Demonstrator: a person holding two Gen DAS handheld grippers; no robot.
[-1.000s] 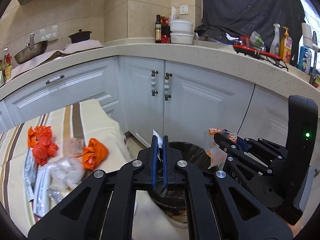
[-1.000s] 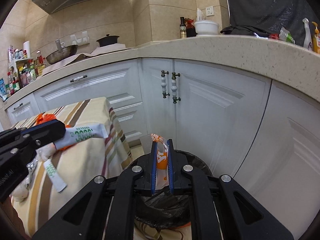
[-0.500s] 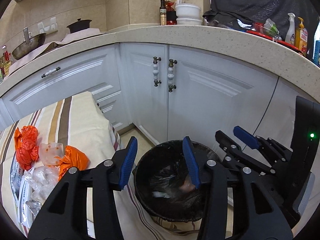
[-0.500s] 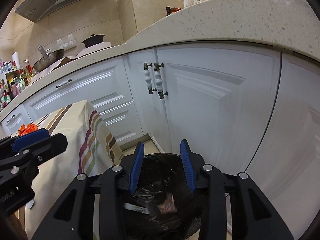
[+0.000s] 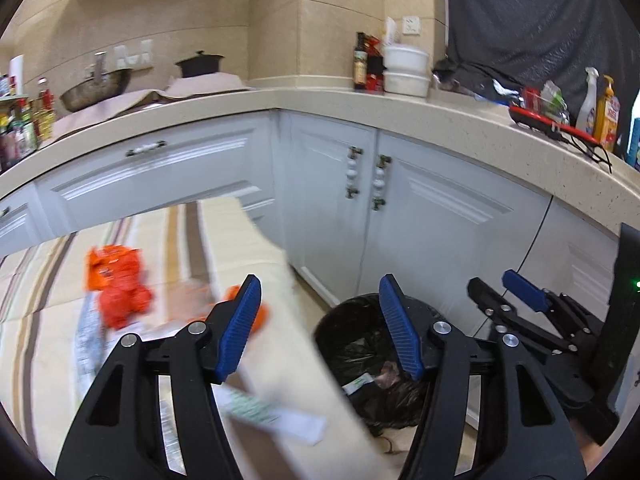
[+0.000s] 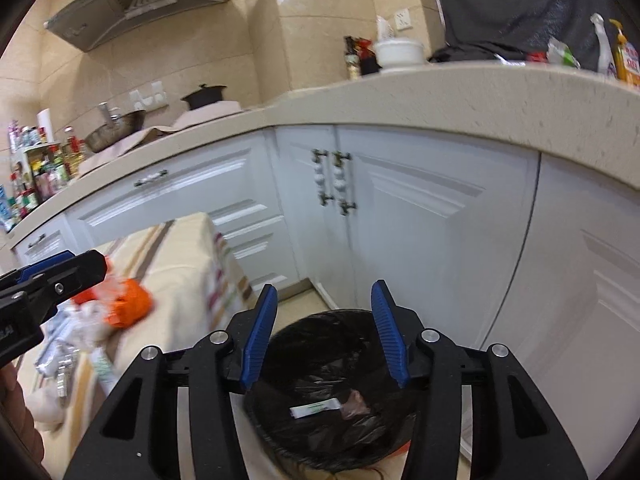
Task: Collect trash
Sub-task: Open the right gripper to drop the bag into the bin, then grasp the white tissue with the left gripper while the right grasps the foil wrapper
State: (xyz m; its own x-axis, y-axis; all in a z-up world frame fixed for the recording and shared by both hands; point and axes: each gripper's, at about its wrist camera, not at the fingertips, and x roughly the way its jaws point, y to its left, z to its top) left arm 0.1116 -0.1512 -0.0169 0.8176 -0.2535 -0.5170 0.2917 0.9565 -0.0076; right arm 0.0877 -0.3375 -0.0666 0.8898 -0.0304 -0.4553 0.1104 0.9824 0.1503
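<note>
Both tools (image 5: 320,324) (image 6: 323,330) spread empty by bin (image 6: 332,392) w/ wrappers.

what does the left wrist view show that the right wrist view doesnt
Only the left wrist view shows the white packet lying at the table's near edge, the red tray on the counter, and the right tool from the side. Only the right wrist view shows the range hood, the spice rack, and the left tool. Both show the black-lined bin with a packet inside, the orange wrappers on the striped cloth, and open tools.
</note>
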